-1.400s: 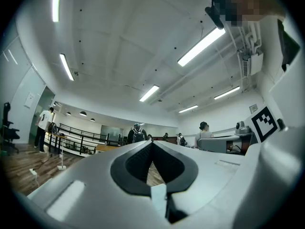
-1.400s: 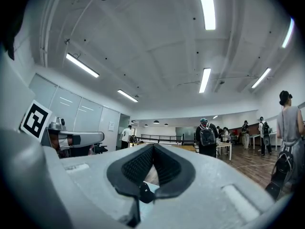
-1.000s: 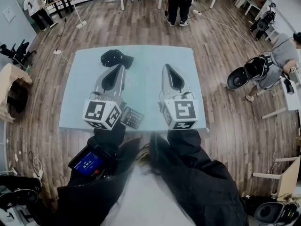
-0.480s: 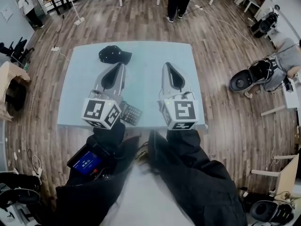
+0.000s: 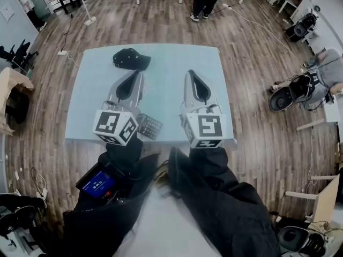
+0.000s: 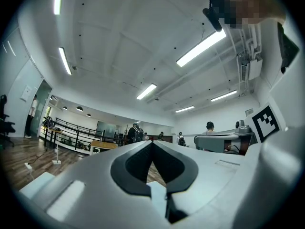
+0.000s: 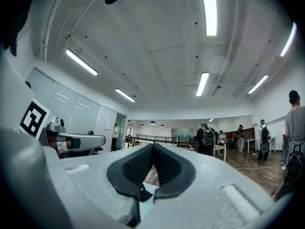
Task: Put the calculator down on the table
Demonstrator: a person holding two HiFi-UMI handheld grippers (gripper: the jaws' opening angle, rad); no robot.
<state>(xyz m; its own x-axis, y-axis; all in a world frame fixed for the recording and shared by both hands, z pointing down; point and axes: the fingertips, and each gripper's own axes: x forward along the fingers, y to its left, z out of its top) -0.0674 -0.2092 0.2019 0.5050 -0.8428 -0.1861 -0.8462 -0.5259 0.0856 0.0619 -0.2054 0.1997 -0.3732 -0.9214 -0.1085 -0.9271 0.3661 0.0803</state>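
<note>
Cap (image 5: 131,59) ahead on table (image 5: 166,71); calculator (image 5: 150,126) beside left tool (image 5: 140,73).

A: Entry 1, lower frame?
B: 2 black padded jacket sleeves (image 5: 220,186); 1 black device (image 5: 98,185), blue screen, lower left.
A: Entry 2, centre?
B: Grey shells, black ribbed pads (image 7: 138,168): left gripper (image 5: 138,75), right gripper (image 5: 189,74). 2 white cubes (image 5: 206,128), black square markers.

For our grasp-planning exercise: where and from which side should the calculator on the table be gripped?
Grip the calculator across its long edges, probably from above: it lies flat near the table's front edge, so only its thin sides can be pinched.
</note>
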